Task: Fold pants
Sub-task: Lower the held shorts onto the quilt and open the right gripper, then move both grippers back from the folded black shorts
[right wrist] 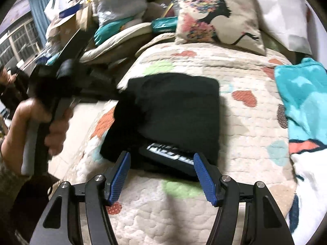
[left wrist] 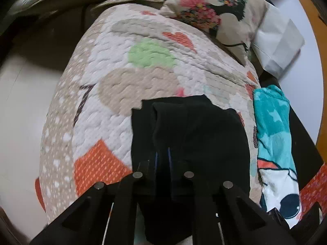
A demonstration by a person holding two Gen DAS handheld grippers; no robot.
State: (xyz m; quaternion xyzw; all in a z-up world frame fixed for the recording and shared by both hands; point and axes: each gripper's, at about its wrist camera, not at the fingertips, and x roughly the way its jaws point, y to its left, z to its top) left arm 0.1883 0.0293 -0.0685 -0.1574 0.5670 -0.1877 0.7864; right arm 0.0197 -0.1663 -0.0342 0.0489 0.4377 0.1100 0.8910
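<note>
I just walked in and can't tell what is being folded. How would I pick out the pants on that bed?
Start at the bed's quilt, white and beige with hearts and coloured blobs. In its middle, below the cushion printed with a flower-haired woman, lies a folded dark bundle: the pants. They are the only plain black thing there, with a white-lettered band at the near edge, unlike the turquoise blanket beside them.

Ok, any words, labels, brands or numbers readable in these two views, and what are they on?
White block lettering on the folded black pants, near edge: blurred and part hidden, not readable.
Blue box in the clutter: any print too small to read.
Nothing else carries text.
</note>
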